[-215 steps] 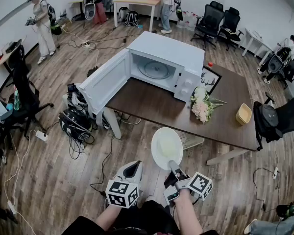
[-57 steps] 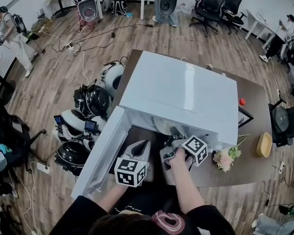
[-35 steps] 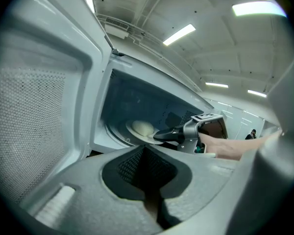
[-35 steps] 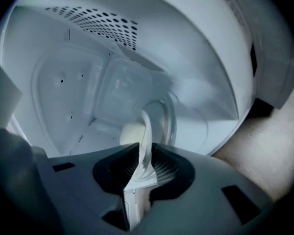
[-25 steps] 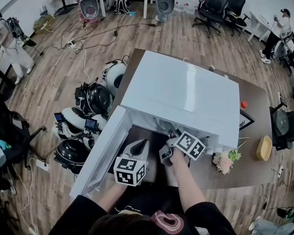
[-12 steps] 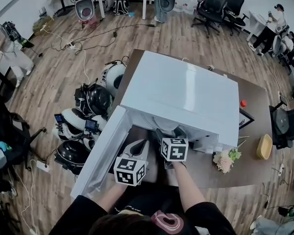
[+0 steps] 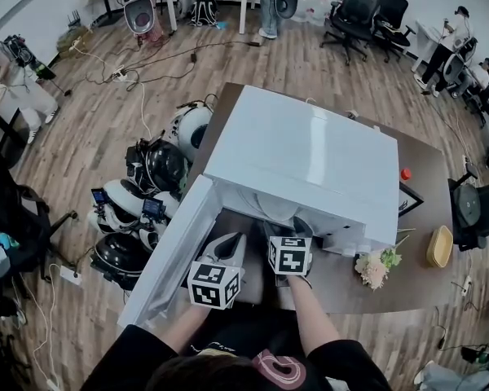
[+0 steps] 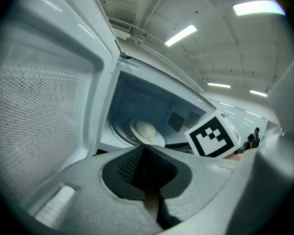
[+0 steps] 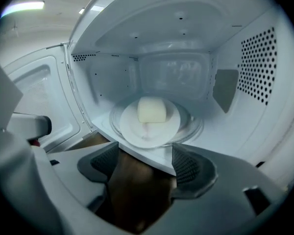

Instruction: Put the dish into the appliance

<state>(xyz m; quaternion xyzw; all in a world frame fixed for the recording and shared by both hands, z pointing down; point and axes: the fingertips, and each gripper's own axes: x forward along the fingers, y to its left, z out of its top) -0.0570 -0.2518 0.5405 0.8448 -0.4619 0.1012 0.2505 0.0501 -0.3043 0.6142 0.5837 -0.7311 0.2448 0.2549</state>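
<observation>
A white microwave (image 7: 301, 153) stands on the brown table with its door (image 7: 167, 251) swung open to the left. Inside, a white plate (image 9: 149, 124) carrying a pale yellow block (image 9: 152, 110) rests on the glass turntable (image 9: 193, 124). My right gripper (image 9: 146, 161) hovers just outside the cavity mouth, open, with nothing between its jaws. The left gripper (image 8: 146, 168) is shut and empty, low in front of the open door (image 8: 39, 106). From there I also see the plate (image 8: 146, 132) and the right gripper's marker cube (image 8: 213, 136).
On the table right of the microwave lie a bunch of flowers (image 7: 372, 267), a wooden bowl (image 7: 438, 244), a picture frame (image 7: 407, 195) and a small red object (image 7: 404, 172). Helmets and gear (image 7: 151, 169) crowd the floor on the left. Office chairs and people stand at the back.
My right gripper has let go of the plate, opened and drawn back out of the microwave cavity. The plate stays on the turntable. The left gripper has hardly moved.
</observation>
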